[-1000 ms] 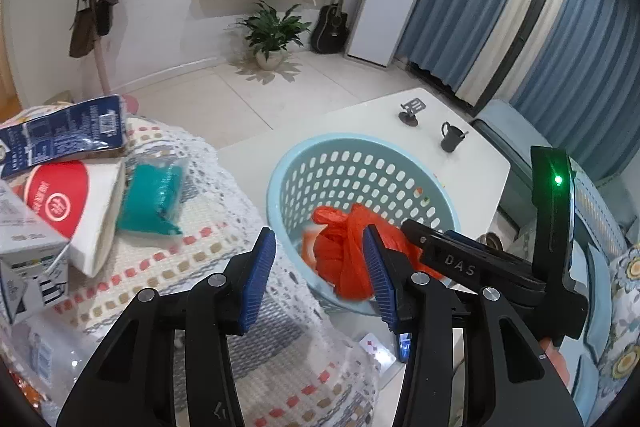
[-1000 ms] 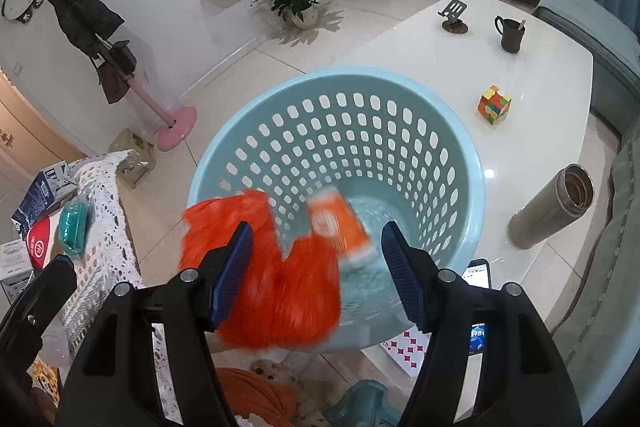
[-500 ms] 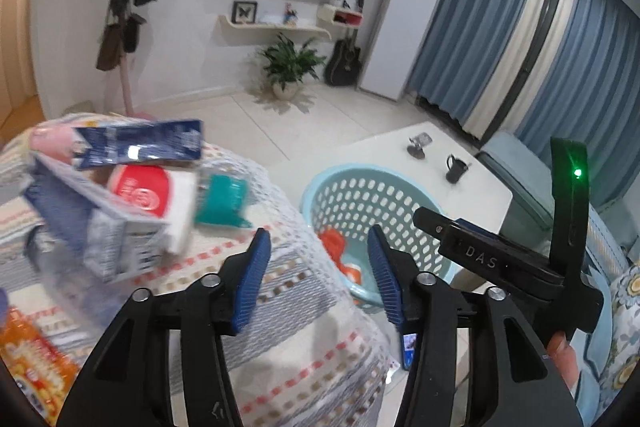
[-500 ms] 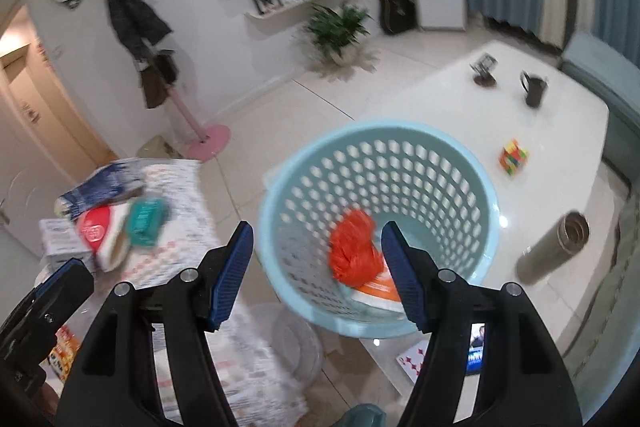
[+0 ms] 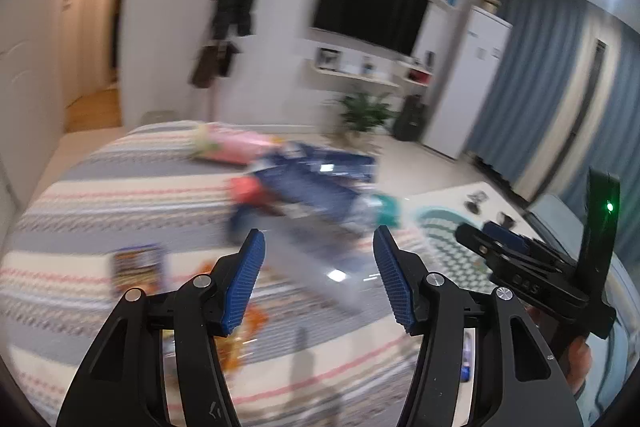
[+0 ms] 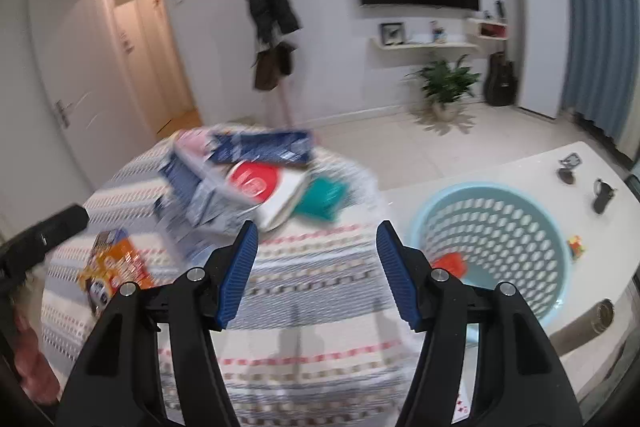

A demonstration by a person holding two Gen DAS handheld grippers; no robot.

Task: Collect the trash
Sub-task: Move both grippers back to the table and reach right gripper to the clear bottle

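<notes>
A light blue basket (image 6: pixel 492 243) stands on the white table, with orange trash (image 6: pixel 450 263) inside. A pile of trash lies on the striped cloth: a blue carton (image 6: pixel 264 147), a red and white paper cup (image 6: pixel 264 187), a teal packet (image 6: pixel 324 197) and an orange wrapper (image 6: pixel 116 263). My right gripper (image 6: pixel 316 275) is open and empty above the cloth, left of the basket. My left gripper (image 5: pixel 318 279) is open and empty over the cloth; its view is blurred, showing the blue carton (image 5: pixel 316 183) and basket (image 5: pixel 440 239) ahead.
The white table (image 6: pixel 520 167) carries a black mug (image 6: pixel 600 195), a phone stand (image 6: pixel 568 167), a colour cube (image 6: pixel 576 247) and a steel flask (image 6: pixel 588 323). A coat rack (image 6: pixel 272 7) and a potted plant (image 6: pixel 444 87) stand by the far wall.
Both grippers have swung left, away from the basket and towards the trash pile on the cloth. The orange bag dropped into the basket. Both stay open.
</notes>
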